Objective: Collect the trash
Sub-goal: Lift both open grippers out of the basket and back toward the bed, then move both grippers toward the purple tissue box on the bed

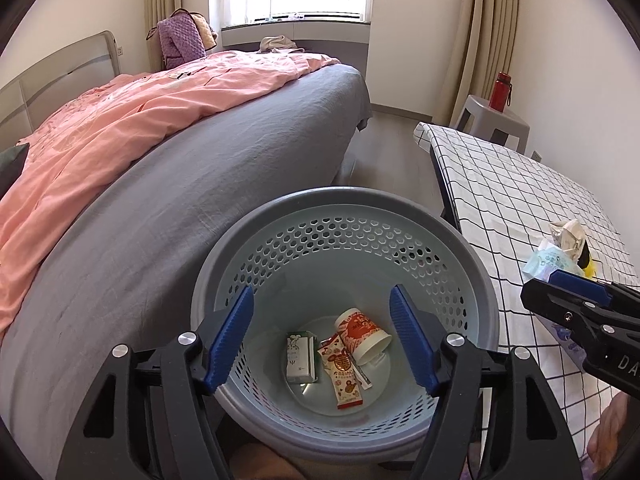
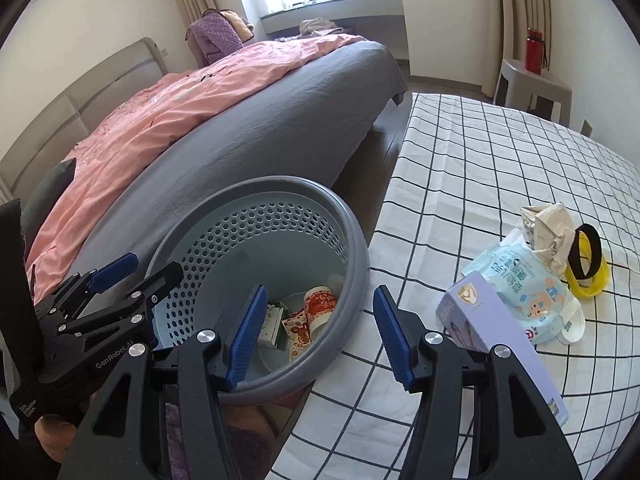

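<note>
A grey perforated waste basket (image 1: 344,196) (image 2: 352,232) stands between the bed and the table. In it lie a paper cup (image 1: 362,334) (image 2: 320,304), a red snack wrapper (image 1: 342,372) (image 2: 298,330) and a small white carton (image 1: 299,356) (image 2: 271,326). My left gripper (image 1: 322,340) is open and empty above the basket. My right gripper (image 2: 320,334) is open and empty over the basket's rim at the table edge. On the table lie a blue wipes pack (image 2: 524,292) (image 1: 550,262), a crumpled white carton (image 2: 548,232) (image 1: 568,234), a purple box (image 2: 488,328) and a yellow-black ring (image 2: 588,264).
A table with a checked cloth (image 2: 480,152) (image 1: 500,184) is on the right. A bed with a grey sheet (image 1: 200,208) and pink cover (image 2: 180,100) is on the left. A stool with a red bottle (image 1: 500,90) (image 2: 534,50) stands by the far wall.
</note>
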`<state>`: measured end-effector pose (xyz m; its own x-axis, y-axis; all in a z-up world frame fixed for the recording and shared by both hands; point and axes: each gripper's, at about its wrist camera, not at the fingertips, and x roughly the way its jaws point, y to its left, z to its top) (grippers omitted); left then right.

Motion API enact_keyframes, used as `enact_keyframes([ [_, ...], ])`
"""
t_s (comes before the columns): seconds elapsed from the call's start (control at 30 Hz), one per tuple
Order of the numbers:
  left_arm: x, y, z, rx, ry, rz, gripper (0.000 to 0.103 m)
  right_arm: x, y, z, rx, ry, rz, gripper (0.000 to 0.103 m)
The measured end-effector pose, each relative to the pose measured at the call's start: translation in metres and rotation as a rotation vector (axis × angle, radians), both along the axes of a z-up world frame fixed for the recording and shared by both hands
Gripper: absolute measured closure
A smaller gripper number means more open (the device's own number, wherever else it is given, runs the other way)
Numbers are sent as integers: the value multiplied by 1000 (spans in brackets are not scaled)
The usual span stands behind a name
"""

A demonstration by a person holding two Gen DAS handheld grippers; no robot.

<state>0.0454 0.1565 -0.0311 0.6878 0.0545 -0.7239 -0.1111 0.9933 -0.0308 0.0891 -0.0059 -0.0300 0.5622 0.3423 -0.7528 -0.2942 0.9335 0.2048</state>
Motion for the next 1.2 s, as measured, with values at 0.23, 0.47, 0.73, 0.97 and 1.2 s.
enact_keyframes([
  [0.23, -28, -23, 11, -18, -26, -86, 34, -36, -28, 14, -33, -23, -96, 44],
  [0.47, -56, -54, 29, -46, -53, -177, 33, -73, -75, 30, -77, -38, -194, 40],
  [0.73, -69, -90, 45, -43, -67, -194, 32, -89, -146, 36, -100, -42, -279, 39],
  [0.97, -69, -120, 52, 12, -56, -165, 32, -76, -189, 25, -96, -29, -249, 39],
  [1.2, -53, -141, 44, 34, -32, -139, 32, -40, -204, 6, -98, 4, -206, 37],
])
